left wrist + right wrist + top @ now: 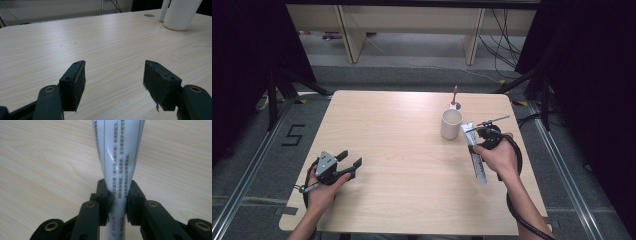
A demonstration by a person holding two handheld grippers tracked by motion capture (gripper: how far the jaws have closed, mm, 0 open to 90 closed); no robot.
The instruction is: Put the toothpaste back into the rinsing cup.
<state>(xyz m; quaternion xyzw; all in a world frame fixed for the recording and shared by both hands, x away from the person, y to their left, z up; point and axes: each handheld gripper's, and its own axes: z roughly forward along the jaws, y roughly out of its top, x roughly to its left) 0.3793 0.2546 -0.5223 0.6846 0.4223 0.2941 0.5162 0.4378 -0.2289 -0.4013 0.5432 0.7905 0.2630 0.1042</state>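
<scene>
Right gripper (117,197) clamped on tube (120,157), squeezing its narrow part; tube near desk's (412,150) right edge, beside mug (451,124). Left gripper (115,82) jaws wide apart, empty, near front-left corner. Tube likely light, soft, glossy: may dent or slip. Judgement: grip firmer part, moderate squeeze. Toothbrush (454,95) behind mug.

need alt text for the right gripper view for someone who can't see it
The right hand-held gripper is shut on a white tube printed with small dark text, its two black jaws pinching the tube's narrower part. The tube widens as it runs away from the camera, above a light wood table.
</scene>
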